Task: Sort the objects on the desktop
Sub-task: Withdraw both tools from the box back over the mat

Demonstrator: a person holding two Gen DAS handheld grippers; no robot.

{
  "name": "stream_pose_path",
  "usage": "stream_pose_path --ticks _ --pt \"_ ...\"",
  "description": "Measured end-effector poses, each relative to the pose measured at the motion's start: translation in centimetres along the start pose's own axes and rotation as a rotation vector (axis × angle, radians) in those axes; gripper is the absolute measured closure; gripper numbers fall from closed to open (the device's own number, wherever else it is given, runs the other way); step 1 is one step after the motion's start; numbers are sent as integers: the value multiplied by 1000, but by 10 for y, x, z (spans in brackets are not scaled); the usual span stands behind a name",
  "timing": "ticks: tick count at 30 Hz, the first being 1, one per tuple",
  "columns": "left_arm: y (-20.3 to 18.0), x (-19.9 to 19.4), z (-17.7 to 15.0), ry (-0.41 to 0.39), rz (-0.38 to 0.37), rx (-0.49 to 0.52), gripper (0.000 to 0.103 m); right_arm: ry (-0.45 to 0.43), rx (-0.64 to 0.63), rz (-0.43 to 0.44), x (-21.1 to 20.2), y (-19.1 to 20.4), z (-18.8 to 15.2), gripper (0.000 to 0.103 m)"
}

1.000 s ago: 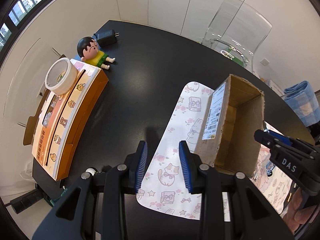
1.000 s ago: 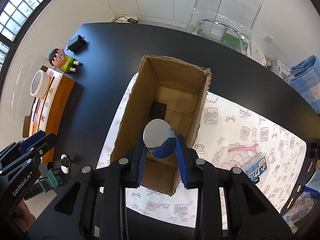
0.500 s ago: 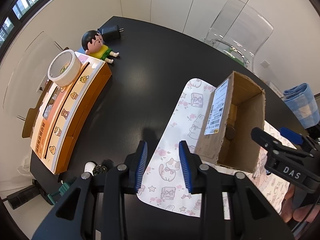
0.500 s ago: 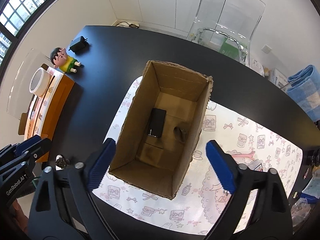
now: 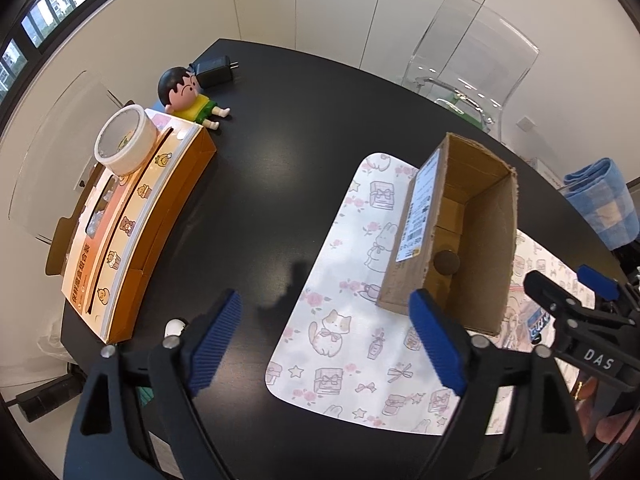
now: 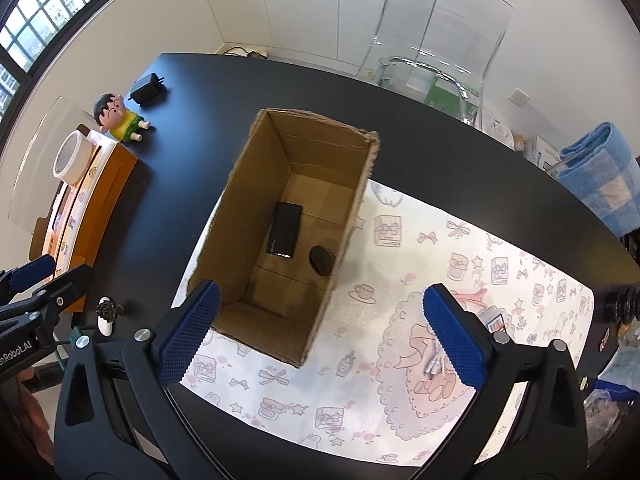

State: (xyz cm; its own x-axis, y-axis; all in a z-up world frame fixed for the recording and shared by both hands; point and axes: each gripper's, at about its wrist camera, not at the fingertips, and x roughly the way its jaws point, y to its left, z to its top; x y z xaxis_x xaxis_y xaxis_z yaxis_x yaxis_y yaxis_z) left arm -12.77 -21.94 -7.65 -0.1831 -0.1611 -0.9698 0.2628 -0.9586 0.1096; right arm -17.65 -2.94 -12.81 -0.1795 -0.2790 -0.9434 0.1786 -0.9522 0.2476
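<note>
An open cardboard box point(image 6: 256, 184) stands on a patterned mat point(image 6: 460, 280) on the black table. Inside it lie a black rectangular device point(image 6: 285, 229) and a small round disc point(image 6: 322, 260); the disc also shows in the left wrist view point(image 5: 446, 262). My right gripper point(image 6: 320, 332) is open and empty above the box's near end. My left gripper point(image 5: 340, 340) is open and empty over the table left of the box point(image 5: 472, 208). A cartoon boy figure point(image 5: 188, 94), a black charger point(image 5: 214, 70) and a tape roll point(image 5: 124, 142) sit at the left.
An orange printed carton point(image 5: 132, 232) lies along the table's left edge under the tape roll. A small white item point(image 5: 175, 326) sits near its front end. A pink hair clip point(image 6: 472, 294) lies on the mat. A clear chair point(image 6: 436, 28) stands behind the table.
My right gripper opened and dropped the round disc into the box, then drew back. My left gripper opened from a narrow gap to wide.
</note>
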Motion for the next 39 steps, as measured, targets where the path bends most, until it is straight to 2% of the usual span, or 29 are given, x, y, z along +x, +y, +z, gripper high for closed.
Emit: stream_pose_path --ticks 3,5,6,14,21,26,32,39 --pt "-10 -3 -3 -5 4 10 10 -7 24 -8 -7 -13 -5 0" --pt "-18 -4 -6 -7 10 22 1 -11 42 -6 -12 -24 -9 0" --pt "-23 -4 -8 -7 13 29 0 -12 51 -4 -14 -29 -12 0" --pt "-84 -3 -29 17 -25 123 0 -29 183 -27 -33 -92 -45 0" --pt "-153 -7 -54 19 -56 265 0 -18 282 -49 -50 -150 -85 0" --pt "-190 -7 -77 34 -82 318 0 -33 368 -76 -65 -192 -117 0" --pt "-219 -3 -102 70 -103 382 0 -41 473 -93 -76 -231 -152 0" --pt "-230 3 -117 94 -114 382 0 -21 490 -92 -73 -245 -177 0"
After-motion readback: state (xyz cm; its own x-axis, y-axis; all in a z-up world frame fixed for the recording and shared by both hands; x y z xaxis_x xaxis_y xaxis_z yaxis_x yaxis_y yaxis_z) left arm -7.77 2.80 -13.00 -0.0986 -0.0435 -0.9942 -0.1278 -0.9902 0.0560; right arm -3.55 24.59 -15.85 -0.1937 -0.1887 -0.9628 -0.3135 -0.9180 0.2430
